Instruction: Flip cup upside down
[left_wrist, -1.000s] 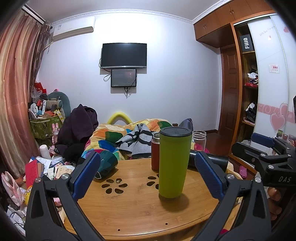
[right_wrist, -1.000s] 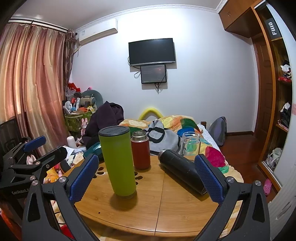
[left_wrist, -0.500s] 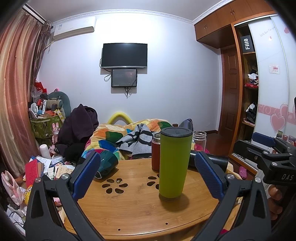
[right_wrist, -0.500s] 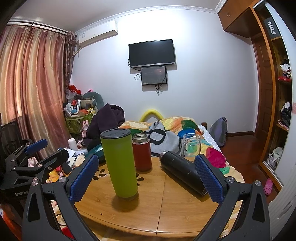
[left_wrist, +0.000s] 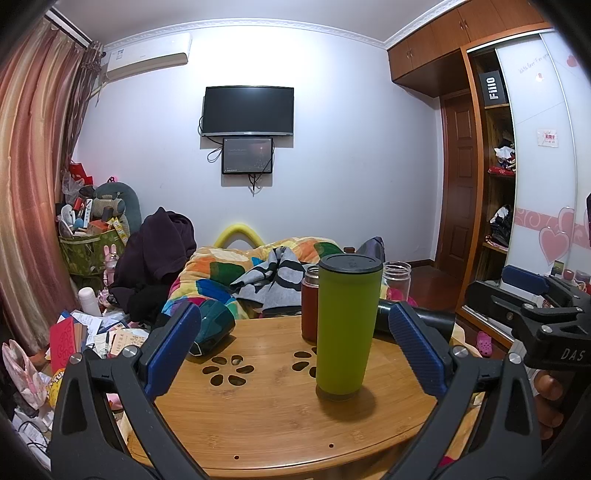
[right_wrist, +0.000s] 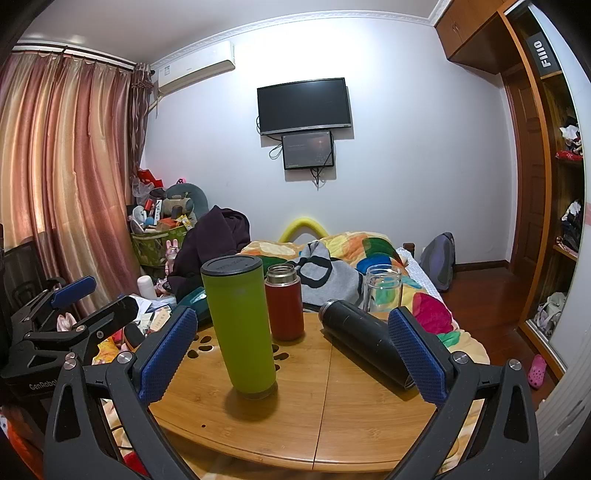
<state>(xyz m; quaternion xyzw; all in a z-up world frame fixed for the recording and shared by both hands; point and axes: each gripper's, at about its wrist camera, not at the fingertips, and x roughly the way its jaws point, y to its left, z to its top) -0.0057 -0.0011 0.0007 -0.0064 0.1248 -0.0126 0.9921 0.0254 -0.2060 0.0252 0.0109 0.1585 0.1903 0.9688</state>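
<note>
A tall green cup (left_wrist: 347, 325) with a dark lid stands upright on a round wooden table (left_wrist: 258, 417), its lid uppermost. Just behind the cup stands a red flask (right_wrist: 284, 302); to the right of the cup a black bottle (right_wrist: 365, 341) lies on its side, with a clear glass jar (right_wrist: 382, 288) beyond it. The left gripper (left_wrist: 295, 354) and the right gripper (right_wrist: 291, 358) hang at the near edge of the table, each with blue-padded jaws spread wide and grasping nothing, both short of the cup.
</note>
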